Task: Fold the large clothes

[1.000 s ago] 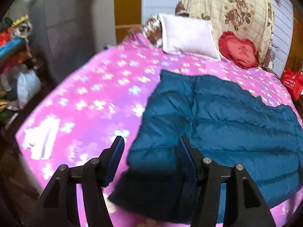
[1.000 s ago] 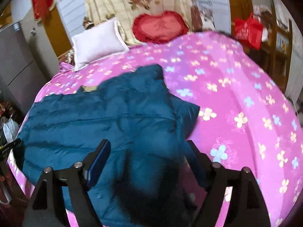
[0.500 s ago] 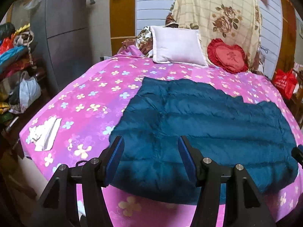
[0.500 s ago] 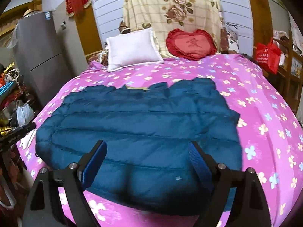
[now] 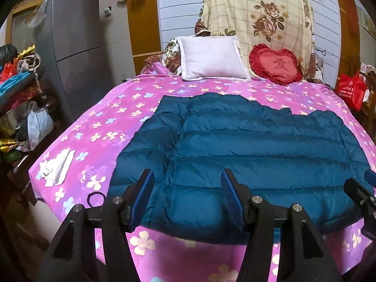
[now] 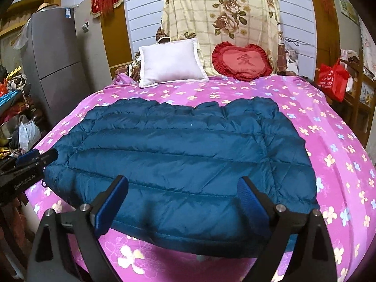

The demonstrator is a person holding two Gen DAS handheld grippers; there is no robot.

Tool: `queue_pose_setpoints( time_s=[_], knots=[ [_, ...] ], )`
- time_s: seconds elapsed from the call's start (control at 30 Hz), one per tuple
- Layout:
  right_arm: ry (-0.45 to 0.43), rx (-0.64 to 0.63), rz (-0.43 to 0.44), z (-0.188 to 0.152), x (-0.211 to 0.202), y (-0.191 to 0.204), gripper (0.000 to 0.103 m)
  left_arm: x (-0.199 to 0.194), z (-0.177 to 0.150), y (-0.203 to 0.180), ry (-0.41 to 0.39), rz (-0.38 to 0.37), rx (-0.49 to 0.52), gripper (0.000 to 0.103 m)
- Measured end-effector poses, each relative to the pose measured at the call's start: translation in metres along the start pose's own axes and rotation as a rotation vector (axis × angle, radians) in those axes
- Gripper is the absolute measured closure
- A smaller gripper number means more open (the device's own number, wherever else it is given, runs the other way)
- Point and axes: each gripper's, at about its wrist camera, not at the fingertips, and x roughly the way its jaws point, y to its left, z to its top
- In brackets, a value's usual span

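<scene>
Now jacket (image 6: 183,155) released, flat on bed (image 6: 329,127); right gripper (image 6: 183,202) opening, empty

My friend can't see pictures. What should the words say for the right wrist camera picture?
A puffy dark blue jacket lies spread flat on a pink flowered bed. The right gripper is opening in front of its near edge, holding nothing. A white pillow and a red heart cushion sit at the head of the bed.
</scene>
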Motion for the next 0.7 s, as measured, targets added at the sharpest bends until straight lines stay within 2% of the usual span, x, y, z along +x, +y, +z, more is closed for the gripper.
queue_pose_setpoints(
  time_s=[0.17, 0.7],
  knots=[
    [-0.006, 0.004, -0.009, 0.000, -0.001, 0.000, 0.005, 0.004, -0.001, -0.006, 0.017, -0.017, -0.002, 0.064],
    [0.017, 0.017, -0.019, -0.002, 0.009, -0.002, 0.004, 0.005, -0.003, -0.012, 0.004, -0.027, 0.000, 0.064]
  ],
)
